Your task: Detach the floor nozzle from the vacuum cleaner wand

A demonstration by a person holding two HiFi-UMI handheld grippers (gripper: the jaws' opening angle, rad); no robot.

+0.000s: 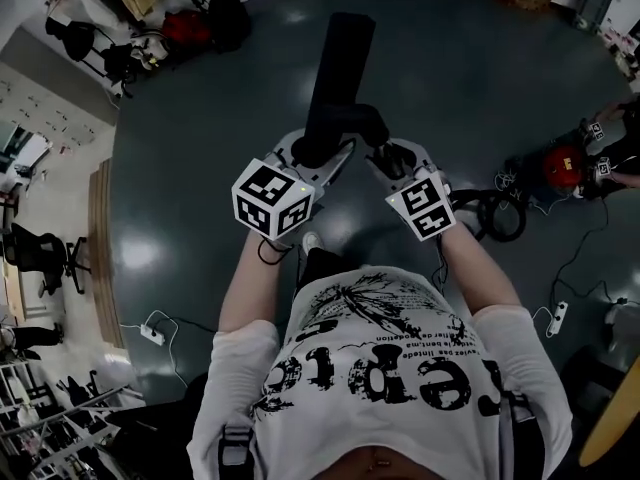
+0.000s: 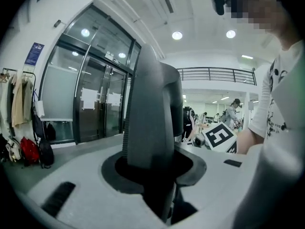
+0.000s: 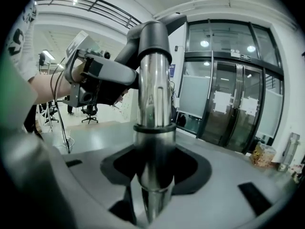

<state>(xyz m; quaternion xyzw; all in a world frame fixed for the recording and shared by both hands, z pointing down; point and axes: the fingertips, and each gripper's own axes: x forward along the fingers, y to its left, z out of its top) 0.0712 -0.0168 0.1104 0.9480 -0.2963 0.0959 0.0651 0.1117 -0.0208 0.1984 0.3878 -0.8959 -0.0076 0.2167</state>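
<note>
So that they can be pulled apart, left gripper [image 1: 315, 158] clamps the nozzle [image 2: 147, 123], right gripper [image 1: 395, 160] the wand [image 3: 153, 94].

Your dark grey floor [image 1: 430, 78] carries a red vacuum [image 1: 563, 166] and a black hose loop [image 1: 503, 215] right of your right claw [image 1: 388, 158], and a white power strip [image 1: 152, 334] back-left of your left claw [image 1: 322, 156].

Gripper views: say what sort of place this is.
Probably a big open-plan workplace or lab hall: tall glass doors, a mezzanine railing overhead, and an office chair on a smooth floor.
</note>
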